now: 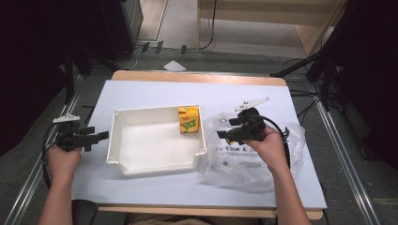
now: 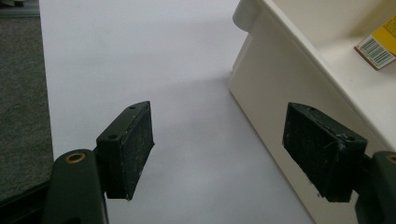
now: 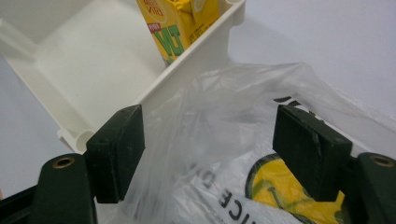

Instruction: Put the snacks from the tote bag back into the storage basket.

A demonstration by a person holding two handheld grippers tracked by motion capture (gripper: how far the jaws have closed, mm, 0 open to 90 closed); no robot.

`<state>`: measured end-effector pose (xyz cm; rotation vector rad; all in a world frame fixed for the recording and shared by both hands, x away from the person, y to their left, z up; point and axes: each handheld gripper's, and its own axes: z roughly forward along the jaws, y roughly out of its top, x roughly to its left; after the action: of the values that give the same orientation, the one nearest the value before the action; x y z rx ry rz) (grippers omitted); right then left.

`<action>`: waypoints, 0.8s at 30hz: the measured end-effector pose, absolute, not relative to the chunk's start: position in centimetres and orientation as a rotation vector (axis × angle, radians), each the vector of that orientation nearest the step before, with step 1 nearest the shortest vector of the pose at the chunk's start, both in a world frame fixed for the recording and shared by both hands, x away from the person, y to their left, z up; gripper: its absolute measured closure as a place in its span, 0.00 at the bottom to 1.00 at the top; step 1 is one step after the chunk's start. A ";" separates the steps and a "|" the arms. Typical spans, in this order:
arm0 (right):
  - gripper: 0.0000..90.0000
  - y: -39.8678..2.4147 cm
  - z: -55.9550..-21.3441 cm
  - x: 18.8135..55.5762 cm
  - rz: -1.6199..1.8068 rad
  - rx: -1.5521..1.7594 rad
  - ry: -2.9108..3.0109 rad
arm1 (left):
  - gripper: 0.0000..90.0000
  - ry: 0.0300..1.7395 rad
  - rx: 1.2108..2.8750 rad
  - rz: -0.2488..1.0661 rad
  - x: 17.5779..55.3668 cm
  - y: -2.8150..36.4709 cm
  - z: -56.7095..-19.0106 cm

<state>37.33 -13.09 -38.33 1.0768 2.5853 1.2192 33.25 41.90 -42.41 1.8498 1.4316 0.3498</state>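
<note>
The bag lies crumpled on the bench, touching the right wall of the tray. It looks light, limp and slippery; a gathered fold near its upper edge seems the surest place to pinch. The right gripper hovers over it, jaws spread, nothing between the pads. What the bag holds is hard to tell through the film. A carton stands in the tray's far corner. The left gripper waits beside the tray, jaws spread and empty.
</note>
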 end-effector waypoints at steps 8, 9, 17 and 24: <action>0.27 -14.8 -38.8 37.0 1.213 1.111 2.549 | 0.28 1.432 1.845 0.347 33.3 41.9 -42.4; 0.25 -15.3 -38.9 36.9 1.217 1.116 2.545 | 0.28 1.433 1.841 0.347 33.3 41.9 -42.4; 0.25 -17.5 -39.8 36.7 1.214 1.167 2.481 | 0.28 1.432 1.839 0.345 33.3 41.9 -42.5; 0.25 -18.6 -41.0 36.3 1.181 1.200 2.460 | 0.28 1.437 1.843 0.344 33.4 41.8 -42.6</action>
<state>36.27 -18.60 -41.00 1.2001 2.4597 1.1811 33.45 41.81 -42.59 1.8427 1.4369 0.3445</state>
